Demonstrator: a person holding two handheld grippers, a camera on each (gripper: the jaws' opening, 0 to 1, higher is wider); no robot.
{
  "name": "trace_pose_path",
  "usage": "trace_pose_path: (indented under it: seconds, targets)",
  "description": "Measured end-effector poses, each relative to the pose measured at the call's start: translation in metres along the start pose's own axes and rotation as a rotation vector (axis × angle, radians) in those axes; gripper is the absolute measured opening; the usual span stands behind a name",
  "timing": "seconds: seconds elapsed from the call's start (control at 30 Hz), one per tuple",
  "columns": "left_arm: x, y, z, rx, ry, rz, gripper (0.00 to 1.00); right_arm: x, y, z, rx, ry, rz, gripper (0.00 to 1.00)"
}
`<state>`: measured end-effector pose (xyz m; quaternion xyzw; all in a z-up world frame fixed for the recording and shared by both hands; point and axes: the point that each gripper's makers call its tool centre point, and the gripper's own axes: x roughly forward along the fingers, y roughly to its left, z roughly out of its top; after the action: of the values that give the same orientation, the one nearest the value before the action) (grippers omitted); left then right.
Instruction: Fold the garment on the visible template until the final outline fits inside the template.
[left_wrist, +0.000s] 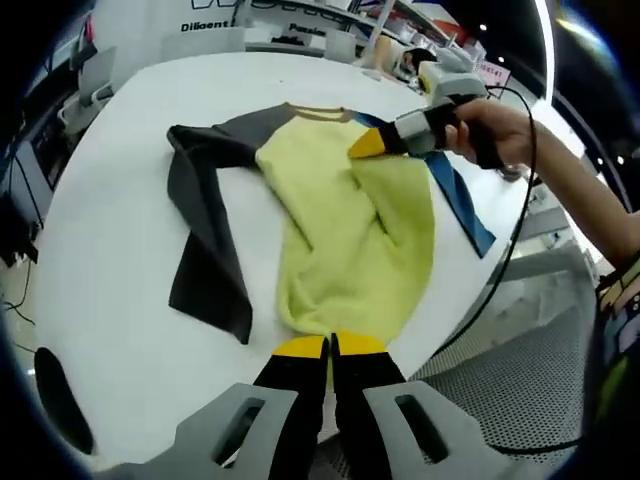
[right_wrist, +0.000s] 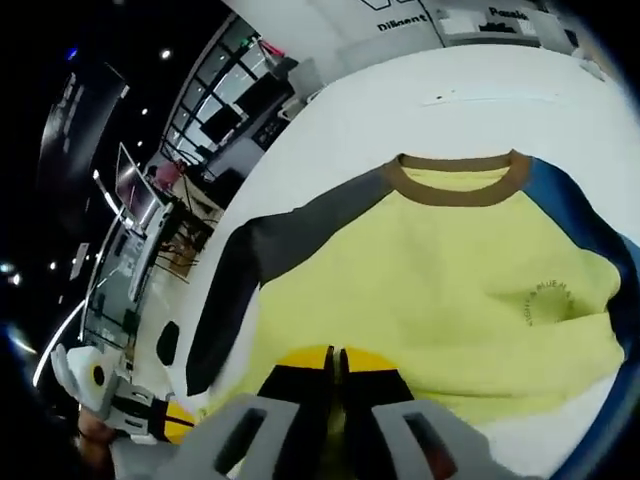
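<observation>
Left gripper (left_wrist: 330, 346) pinching shirt (left_wrist: 350, 230) hem, right gripper (right_wrist: 335, 358) clamping side edge, table (left_wrist: 110, 250).

Two black jaws tipped with yellow pads are seen on the left gripper (left_wrist: 329, 347), flanked by pale grey moulded brackets with slotted openings. The same build is shown by the right gripper (right_wrist: 335, 361): black jaws, yellow tips, grey brackets. A thin black cable (left_wrist: 519, 235) is trailed from the grey-and-black body gripped by the person's hand (left_wrist: 497, 133).
</observation>
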<state>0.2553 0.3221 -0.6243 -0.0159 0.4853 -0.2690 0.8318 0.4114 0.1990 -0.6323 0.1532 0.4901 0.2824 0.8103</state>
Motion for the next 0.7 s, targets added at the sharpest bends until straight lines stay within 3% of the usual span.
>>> trace_pose_path:
  seconds: [0.13, 0.23, 0.33, 0.43, 0.47, 0.7]
  targets:
    - [0.002, 0.003, -0.001, -0.006, 0.009, 0.004, 0.00, 0.007, 0.004, 0.005, -0.009, -0.019, 0.024, 0.02]
    - [0.002, 0.004, -0.001, -0.011, 0.014, 0.009, 0.00, 0.010, 0.009, 0.014, -0.090, -0.075, 0.046, 0.22]
    - [0.003, 0.005, -0.001, -0.018, 0.015, 0.008, 0.00, 0.009, 0.013, 0.010, -0.127, -0.059, 0.060, 0.29]
    - [0.003, 0.006, -0.002, -0.022, 0.018, 0.011, 0.00, 0.003, 0.015, 0.024, -0.205, -0.162, 0.064, 0.52]
    - [0.003, 0.006, -0.003, -0.024, 0.018, 0.011, 0.00, 0.000, 0.015, 0.025, -0.227, -0.168, 0.058, 0.58]
    - [0.003, 0.005, -0.003, -0.029, 0.021, 0.013, 0.00, -0.016, 0.014, 0.022, -0.386, -0.176, 0.019, 0.73]
